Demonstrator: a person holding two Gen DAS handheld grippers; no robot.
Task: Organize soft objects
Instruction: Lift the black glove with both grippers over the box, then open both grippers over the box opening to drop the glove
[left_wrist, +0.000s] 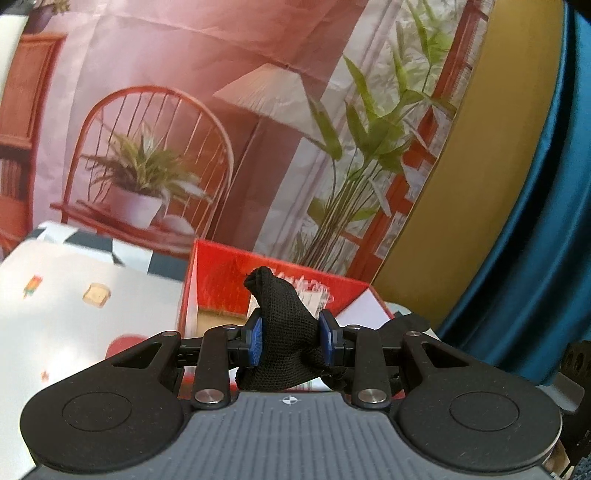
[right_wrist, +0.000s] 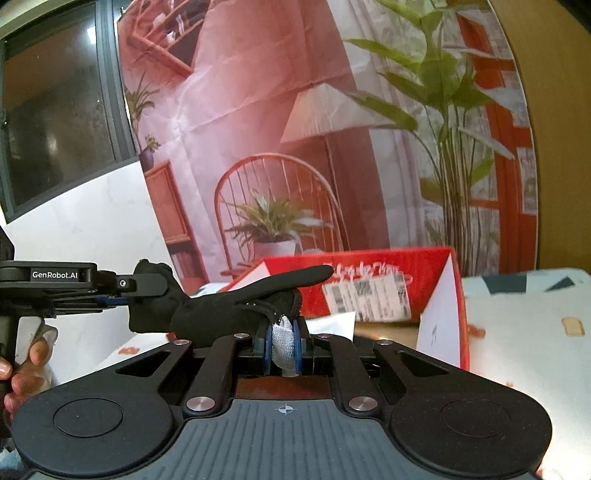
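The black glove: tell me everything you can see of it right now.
The black glove is a soft knit, with a grey patch at one end. Both grippers hold it above the table: the left gripper pinches a bunched black part, the right gripper clamps the grey part. It stretches between them, one finger pointing sideways in front of the open red box.

both wrist views close, roughly level, sharing red box (left_wrist: 280, 284), printed backdrop (right_wrist: 258, 110)
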